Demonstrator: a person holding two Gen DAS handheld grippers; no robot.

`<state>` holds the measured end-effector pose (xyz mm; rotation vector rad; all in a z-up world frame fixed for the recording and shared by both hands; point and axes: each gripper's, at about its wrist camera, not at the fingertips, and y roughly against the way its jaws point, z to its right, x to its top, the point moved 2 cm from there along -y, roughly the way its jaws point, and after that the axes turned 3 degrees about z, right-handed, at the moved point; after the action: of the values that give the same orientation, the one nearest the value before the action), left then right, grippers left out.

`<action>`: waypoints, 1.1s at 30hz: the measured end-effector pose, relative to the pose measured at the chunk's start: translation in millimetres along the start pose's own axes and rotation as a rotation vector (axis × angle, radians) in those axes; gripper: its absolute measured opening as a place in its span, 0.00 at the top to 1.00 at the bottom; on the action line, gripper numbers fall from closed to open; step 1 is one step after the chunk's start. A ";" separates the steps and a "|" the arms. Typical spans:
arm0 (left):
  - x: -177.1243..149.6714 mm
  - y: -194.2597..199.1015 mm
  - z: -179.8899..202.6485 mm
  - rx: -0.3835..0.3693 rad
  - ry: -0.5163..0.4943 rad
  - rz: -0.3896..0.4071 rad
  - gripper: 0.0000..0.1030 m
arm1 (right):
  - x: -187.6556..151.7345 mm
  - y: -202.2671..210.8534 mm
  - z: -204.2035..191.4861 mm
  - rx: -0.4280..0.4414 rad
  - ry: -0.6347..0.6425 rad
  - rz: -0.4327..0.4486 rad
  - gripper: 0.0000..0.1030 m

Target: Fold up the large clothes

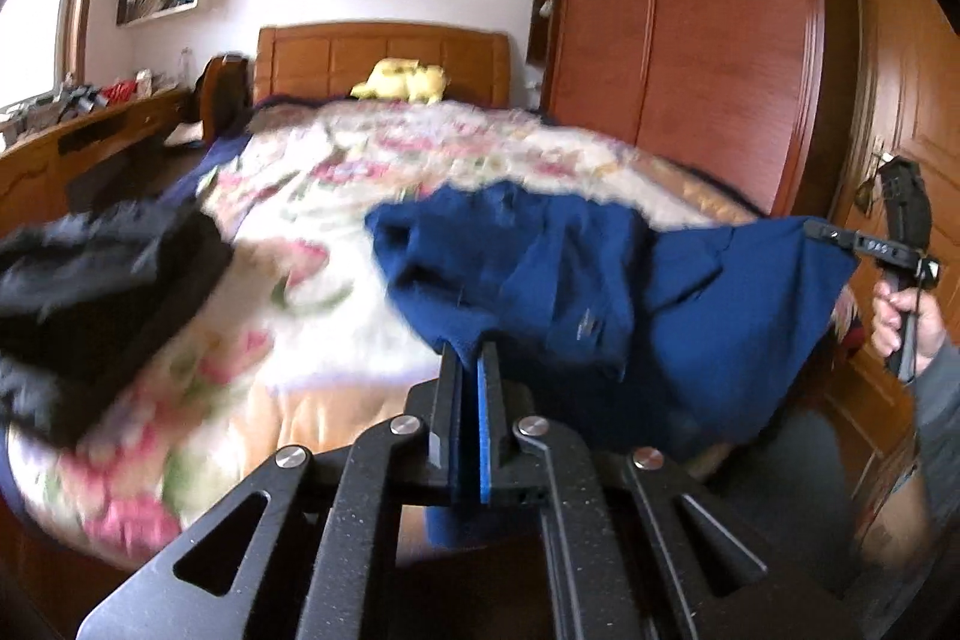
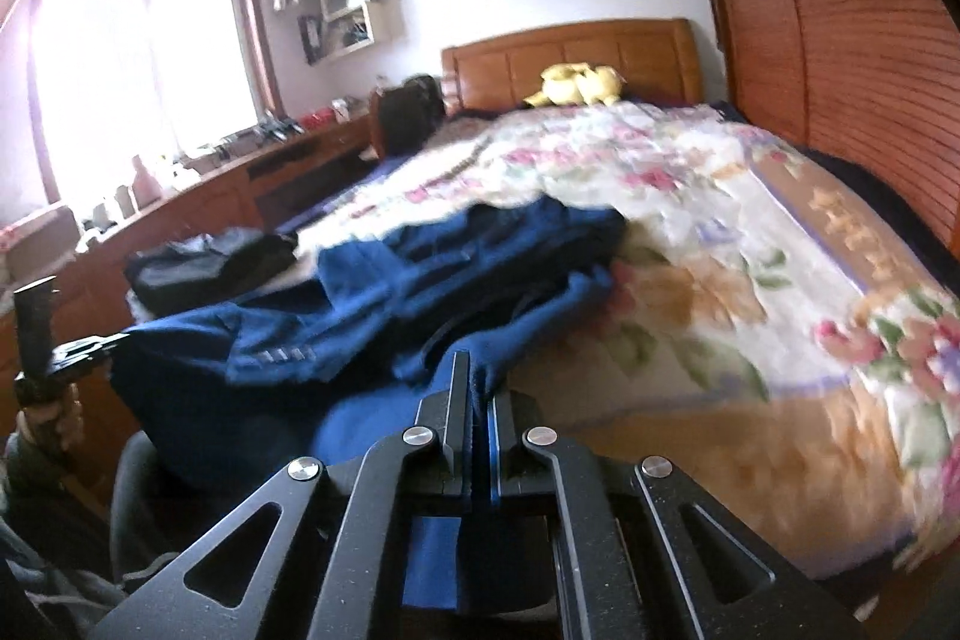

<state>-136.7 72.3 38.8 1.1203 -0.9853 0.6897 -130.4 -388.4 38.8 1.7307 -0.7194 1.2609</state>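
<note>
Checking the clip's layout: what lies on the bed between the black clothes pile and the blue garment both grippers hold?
Only bare floral quilt separates the black pile from the blue garment, clearest in the left wrist view.

I'm working in a home bedroom: bed with floral quilt (image 2: 690,196) filling 12 to 3 o'clock, wooden headboard (image 2: 570,58) at 12, wardrobe (image 1: 684,34) standing at 1, cluttered desk (image 2: 198,196) under a bright window (image 2: 138,58) at 10.
</note>
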 end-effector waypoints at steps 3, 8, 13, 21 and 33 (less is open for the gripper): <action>42.8 -23.8 6.0 -0.004 -0.039 0.047 0.96 | 36.8 -23.8 1.1 0.025 0.009 0.045 0.97; 117.4 -93.6 5.2 0.033 -0.105 0.097 0.96 | 94.0 -87.7 13.6 0.021 0.035 0.068 0.97; 172.3 -175.6 -25.2 0.113 -0.118 0.101 0.96 | 146.0 -179.8 27.9 -0.057 0.084 0.044 0.98; 225.4 -328.0 -129.7 0.311 -0.064 0.013 0.96 | 203.8 -353.8 108.2 -0.336 0.042 -0.044 0.97; 185.3 -379.4 -147.9 0.185 -0.041 -0.136 0.69 | 178.4 -435.3 154.2 -0.438 -0.041 -0.173 0.48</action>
<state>310.3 90.4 33.7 1.3557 -0.8836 0.6594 358.8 -314.4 56.9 1.4259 -0.7840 0.8742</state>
